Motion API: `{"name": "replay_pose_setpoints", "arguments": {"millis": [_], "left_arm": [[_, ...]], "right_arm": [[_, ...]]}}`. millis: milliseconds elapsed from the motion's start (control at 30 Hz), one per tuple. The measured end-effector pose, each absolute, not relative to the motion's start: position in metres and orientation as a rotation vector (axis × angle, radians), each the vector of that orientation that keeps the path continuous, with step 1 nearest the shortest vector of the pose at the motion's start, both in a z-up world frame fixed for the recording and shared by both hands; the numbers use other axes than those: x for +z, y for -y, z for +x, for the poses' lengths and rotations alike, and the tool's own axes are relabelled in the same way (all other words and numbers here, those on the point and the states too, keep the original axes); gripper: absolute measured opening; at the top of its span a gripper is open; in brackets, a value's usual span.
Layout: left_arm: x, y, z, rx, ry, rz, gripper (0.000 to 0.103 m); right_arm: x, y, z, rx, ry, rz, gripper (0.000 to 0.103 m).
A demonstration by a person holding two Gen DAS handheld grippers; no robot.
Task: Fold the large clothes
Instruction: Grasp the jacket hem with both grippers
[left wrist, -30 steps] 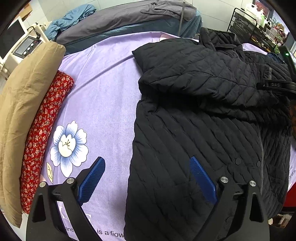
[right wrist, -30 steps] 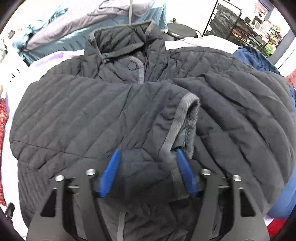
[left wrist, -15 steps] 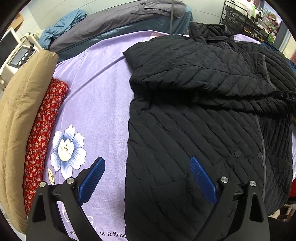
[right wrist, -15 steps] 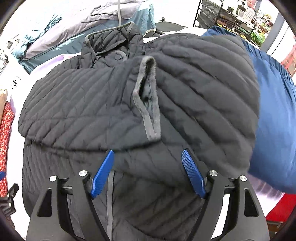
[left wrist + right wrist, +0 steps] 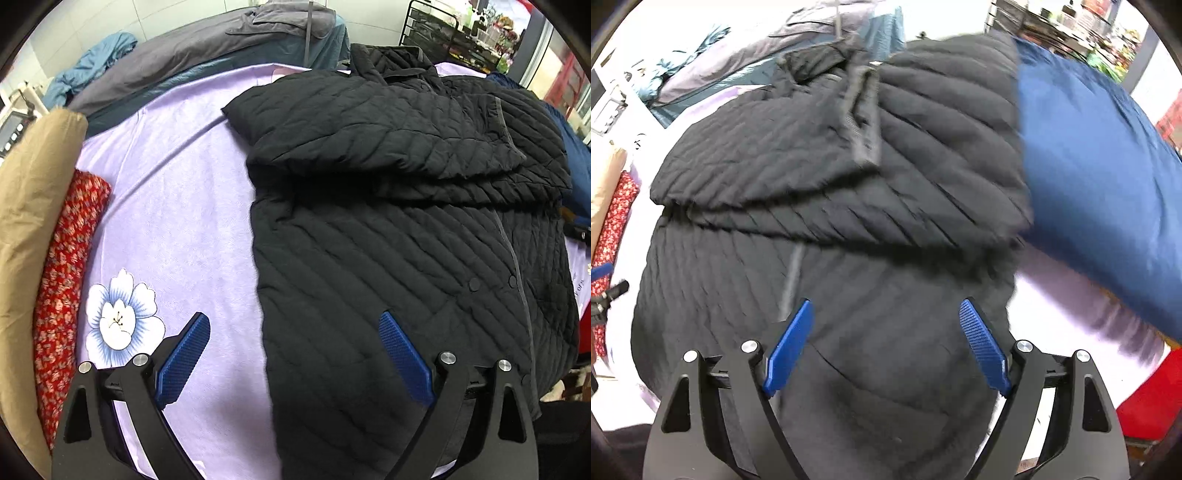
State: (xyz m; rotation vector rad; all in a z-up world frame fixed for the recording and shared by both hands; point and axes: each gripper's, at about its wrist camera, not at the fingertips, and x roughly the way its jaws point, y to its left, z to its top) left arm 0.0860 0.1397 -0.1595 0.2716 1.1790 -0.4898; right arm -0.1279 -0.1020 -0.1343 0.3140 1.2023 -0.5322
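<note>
A black quilted jacket (image 5: pixel 388 229) lies front up on the lilac sheet (image 5: pixel 177 206), both sleeves folded across its chest. It also fills the right wrist view (image 5: pixel 849 229), where the grey-edged cuff (image 5: pixel 862 114) of the upper sleeve shows. My left gripper (image 5: pixel 293 354) is open and empty above the jacket's lower left edge. My right gripper (image 5: pixel 886 343) is open and empty above the jacket's lower right part. A bit of the right gripper (image 5: pixel 578 232) shows at the right edge of the left wrist view.
A tan cushion (image 5: pixel 29 206) and a red floral roll (image 5: pixel 66 273) lie along the left edge. Grey and teal bedding (image 5: pixel 207 62) is piled at the back. A blue garment (image 5: pixel 1097 177) lies right of the jacket. A black wire rack (image 5: pixel 432 37) stands beyond.
My right gripper opened, let go of the sleeve cuff and drew back toward the jacket's hem. The sleeve now lies across the chest. My left gripper shifted slightly, still open.
</note>
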Motion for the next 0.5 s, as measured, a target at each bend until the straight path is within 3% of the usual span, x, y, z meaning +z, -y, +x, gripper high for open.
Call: {"name": "replay_pose_setpoints", "arguments": {"millis": [500], "left_arm": [[-0.231, -0.202, 0.1, -0.535, -1.472, -0.054, 0.091]], "right_arm": [[-0.191, 0.139, -0.233, -0.605, -1.23, 0.716, 0.081]]}}
